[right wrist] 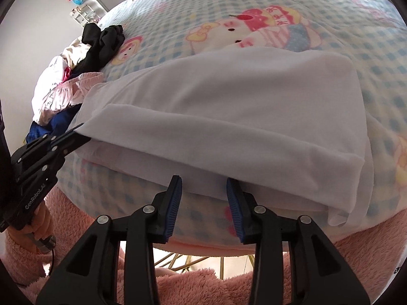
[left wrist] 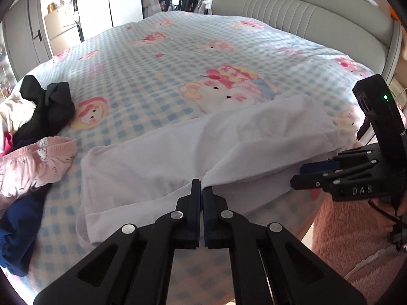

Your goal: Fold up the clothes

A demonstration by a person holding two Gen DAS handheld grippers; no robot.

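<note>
A white garment [left wrist: 165, 152] [right wrist: 229, 106] lies partly folded on the near edge of the bed, its front layer lifted into a fold. My left gripper [left wrist: 202, 185] is shut on the lifted edge of that white cloth; in the right wrist view it [right wrist: 82, 133] pinches the garment's left corner. My right gripper [right wrist: 203, 179] stands open just under the garment's near hem, with nothing held between its blue pads [right wrist: 175, 203]. In the left wrist view the right gripper [left wrist: 296, 176] sits at the garment's right end.
The bed carries a blue checked blanket [left wrist: 152, 58] [right wrist: 376, 81] with cartoon cats. A pile of pink [left wrist: 30, 162], black [left wrist: 51, 106] and navy [left wrist: 17, 223] clothes lies at the left edge. A grey headboard [left wrist: 305, 12] stands behind. A person's fuzzy pink sleeve [right wrist: 178, 287] is below.
</note>
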